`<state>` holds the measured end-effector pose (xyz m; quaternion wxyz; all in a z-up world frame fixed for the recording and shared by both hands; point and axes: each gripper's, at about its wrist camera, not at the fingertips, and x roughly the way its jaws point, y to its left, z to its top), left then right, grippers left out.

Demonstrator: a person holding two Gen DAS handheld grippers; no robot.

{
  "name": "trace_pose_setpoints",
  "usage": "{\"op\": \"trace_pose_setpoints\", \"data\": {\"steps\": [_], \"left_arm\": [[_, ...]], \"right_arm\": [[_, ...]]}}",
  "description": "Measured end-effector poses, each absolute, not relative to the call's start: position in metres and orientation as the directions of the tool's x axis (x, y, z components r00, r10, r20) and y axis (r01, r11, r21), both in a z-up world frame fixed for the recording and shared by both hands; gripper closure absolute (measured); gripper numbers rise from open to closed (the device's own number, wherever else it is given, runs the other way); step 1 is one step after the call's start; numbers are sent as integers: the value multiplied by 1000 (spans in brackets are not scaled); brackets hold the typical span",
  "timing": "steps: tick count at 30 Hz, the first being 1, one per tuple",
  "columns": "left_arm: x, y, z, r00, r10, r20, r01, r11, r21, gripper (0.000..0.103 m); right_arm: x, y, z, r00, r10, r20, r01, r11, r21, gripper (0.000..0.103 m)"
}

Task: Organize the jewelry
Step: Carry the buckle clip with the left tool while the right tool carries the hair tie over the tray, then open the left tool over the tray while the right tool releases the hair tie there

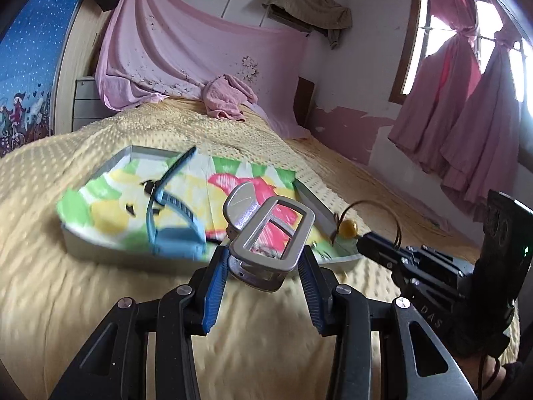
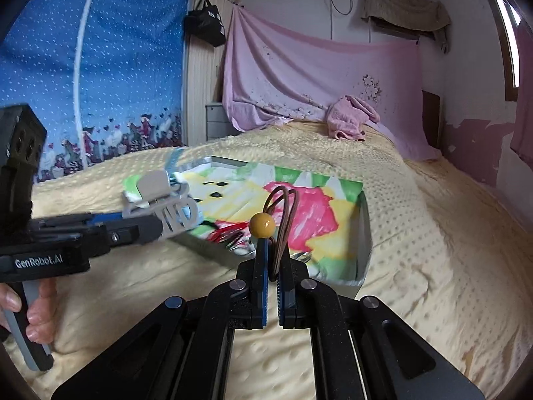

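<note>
A shallow grey tray [image 1: 83, 245] lined with a bright flowered cloth lies on the yellow bedspread; it also shows in the right wrist view [image 2: 364, 230]. My left gripper [image 1: 265, 260] is shut on a silver metal clip [image 1: 273, 230] and holds it above the tray's near edge. The clip also shows in the right wrist view [image 2: 173, 215]. My right gripper [image 2: 273, 263] is shut on a brown cord with a yellow bead [image 2: 262, 224], above the tray's near right corner. The bead also shows in the left wrist view [image 1: 348, 227]. A blue strap [image 1: 173, 223] lies in the tray.
The yellow bedspread [image 1: 100, 300] surrounds the tray. A pink towel [image 1: 226, 100] lies at the bed's head under a hanging pink sheet. Pink curtains [image 1: 466, 116] hang at the right. A blue fabric wardrobe [image 2: 100, 83] stands at the left.
</note>
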<state>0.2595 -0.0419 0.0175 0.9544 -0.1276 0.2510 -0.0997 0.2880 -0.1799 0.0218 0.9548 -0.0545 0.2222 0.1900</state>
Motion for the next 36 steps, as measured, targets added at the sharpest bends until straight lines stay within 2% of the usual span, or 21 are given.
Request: {"op": "trace_pose_setpoints", "data": {"steps": [6, 13, 27, 30, 32, 36], "left_arm": [[304, -43, 11, 801, -292, -524, 114, 932, -344, 63], [318, -58, 0, 768, -256, -587, 77, 947, -312, 62], [321, -68, 2, 756, -262, -599, 91, 949, -301, 63], [317, -66, 2, 760, -279, -587, 99, 942, -321, 58], [312, -63, 3, 770, -284, -572, 99, 938, -333, 52], [302, -59, 11, 792, -288, -538, 98, 930, -353, 44]], "right_arm": [[330, -188, 4, 798, 301, -521, -336, 942, 31, 99], [343, -183, -11, 766, 301, -568, -345, 938, 32, 99], [341, -193, -18, 758, 300, -579, -318, 945, 73, 97], [339, -199, -18, 762, 292, -578, -304, 949, 80, 88], [335, -205, -17, 769, 291, -570, -289, 952, 97, 71], [329, -214, -15, 781, 282, -557, -268, 957, 108, 67]]}}
